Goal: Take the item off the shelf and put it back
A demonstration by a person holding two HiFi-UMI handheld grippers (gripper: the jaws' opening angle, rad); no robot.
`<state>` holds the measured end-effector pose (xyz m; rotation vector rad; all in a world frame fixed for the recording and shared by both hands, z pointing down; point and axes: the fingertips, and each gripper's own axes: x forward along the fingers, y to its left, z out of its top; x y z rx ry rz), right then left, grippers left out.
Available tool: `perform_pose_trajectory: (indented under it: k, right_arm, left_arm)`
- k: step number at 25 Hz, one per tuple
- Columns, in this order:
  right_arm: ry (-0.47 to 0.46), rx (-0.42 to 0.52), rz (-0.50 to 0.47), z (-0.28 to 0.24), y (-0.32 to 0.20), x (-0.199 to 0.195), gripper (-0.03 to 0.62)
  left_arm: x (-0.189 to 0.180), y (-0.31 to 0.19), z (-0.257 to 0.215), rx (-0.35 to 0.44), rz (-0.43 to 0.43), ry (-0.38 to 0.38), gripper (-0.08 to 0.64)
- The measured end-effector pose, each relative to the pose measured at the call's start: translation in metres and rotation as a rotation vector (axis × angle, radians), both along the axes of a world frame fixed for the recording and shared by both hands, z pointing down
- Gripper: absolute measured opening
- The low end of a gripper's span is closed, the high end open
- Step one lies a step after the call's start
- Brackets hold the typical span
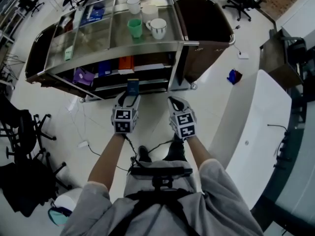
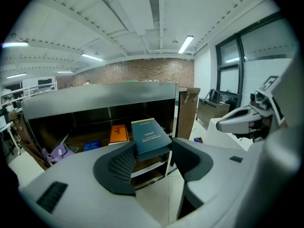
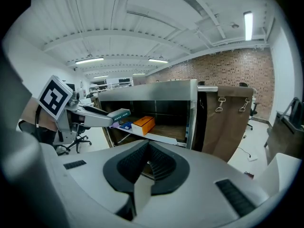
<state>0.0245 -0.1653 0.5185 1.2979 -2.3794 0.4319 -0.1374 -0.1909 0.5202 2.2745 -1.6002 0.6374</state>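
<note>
Head view, looking steeply down: a person's two bare forearms reach fwd, each with a pale plastic gripper bearing a cube of black-and-white square markers.

The left gripper [image 1: 129, 98] is clenched on a slim, hard-edged dark teal book [image 1: 133, 86]. In the left gripper view the book [image 2: 149, 136] sits tilted between the ribbed dark pads [image 2: 122, 164], cover facing up, with small pale print too fine to read. It hangs in the air in front of the shelf unit's open side, on no tier.

The right gripper [image 1: 174, 102] is beside the left. Its jaws are pressed together w/ nothing between them, as the right gripper view [image 3: 148, 163] shows.

The shelf unit [image 1: 147, 47] is brushed metal, boxy, with a shiny top. On top stand a white cup [image 1: 133, 5], a green cup [image 1: 135, 27] and a patterned mug [image 1: 157, 28]. Inside lie a flat orange box [image 2: 118, 133] and a crumpled purple packet [image 1: 82, 76]. A brown cloth panel [image 3: 232, 118] hangs from clips at the unit's right end. The floor [image 1: 147, 127] is glossy and pale.
</note>
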Motion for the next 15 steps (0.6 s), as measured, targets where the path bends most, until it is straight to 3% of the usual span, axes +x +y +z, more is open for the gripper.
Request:
perform_pose_trajectory:
  k: [15]
  right_arm:
    - [0.008,-0.025,-0.047,0.045,-0.093,-0.013,0.009]
  left_arm:
    - [0.057,-0.142,0.075,-0.042,0.010,0.002,0.244]
